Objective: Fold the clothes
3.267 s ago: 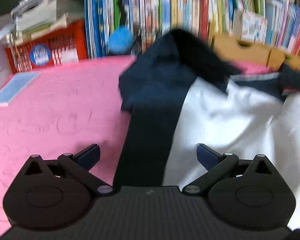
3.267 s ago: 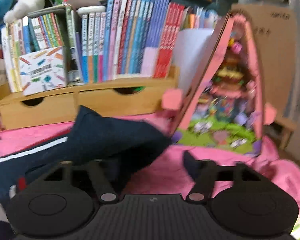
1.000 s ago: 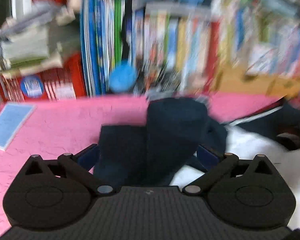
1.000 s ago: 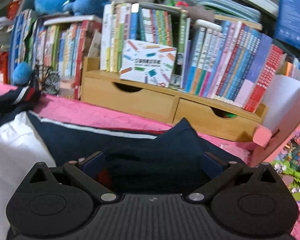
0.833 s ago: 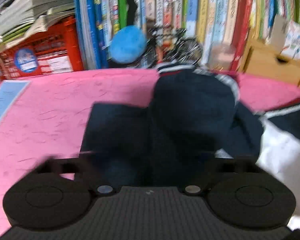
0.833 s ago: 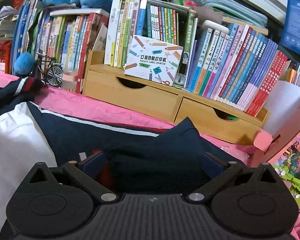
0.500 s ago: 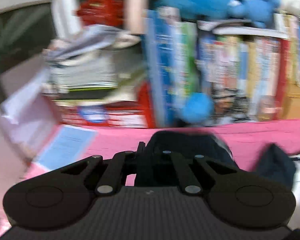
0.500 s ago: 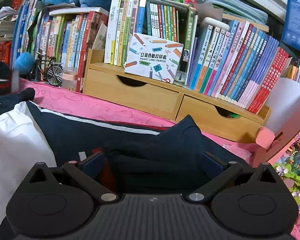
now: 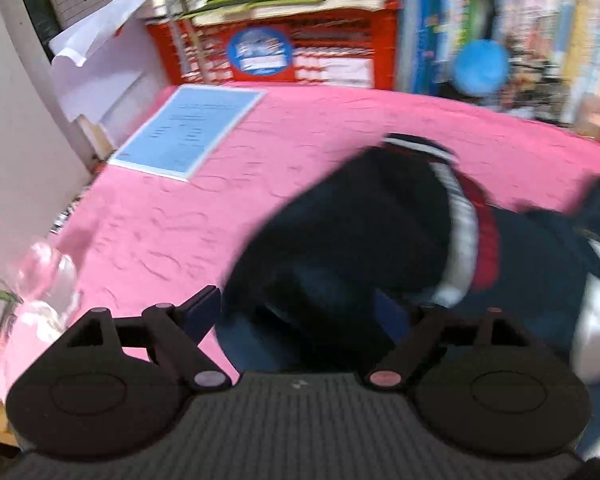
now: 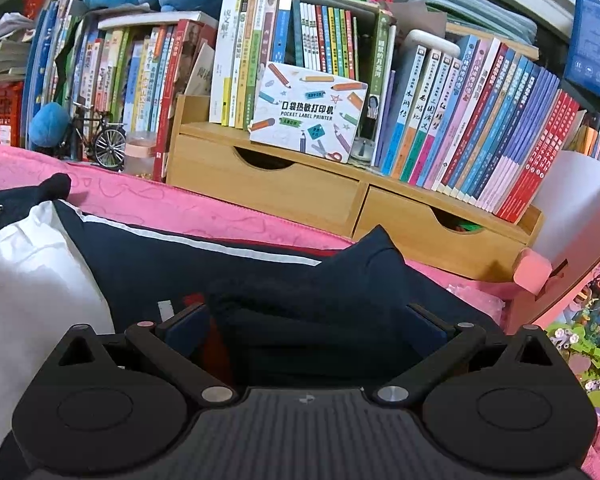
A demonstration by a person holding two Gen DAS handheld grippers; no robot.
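Jacket (image 9: 364, 240), navy with white panels and a red-and-white striped cuff, lies spread over the pink counter (image 9: 284, 128) in front of a wall of books. It looks soft and light, a limp knit that will sag, bunch and slide over itself the moment one edge is lifted; nothing about it is fragile, but a thin pinch of cloth could slip free. The firmest places to take hold seem to be the thickened parts: the ribbed cuff, the seam along the white stripe, or a doubled fold.

Seen from its own camera, the left hand-held gripper (image 9: 304, 312) has its jaws apart, having just been opening, and the bunched sleeve lies between and ahead of them without being pinched. The right hand-held gripper (image 10: 308, 320) also stands wide, with a folded hump of navy cloth filling the space between its fingers; whether the pads press on that cloth I cannot tell.

As for containers, a red crate (image 9: 300, 52) at the back of the counter bears a stack of papers on top, and its inside is too blurred to read. A wooden drawer unit (image 10: 340, 200) carries upright books and a label-printer box (image 10: 308, 112); something green shows in its right-hand drawer opening.
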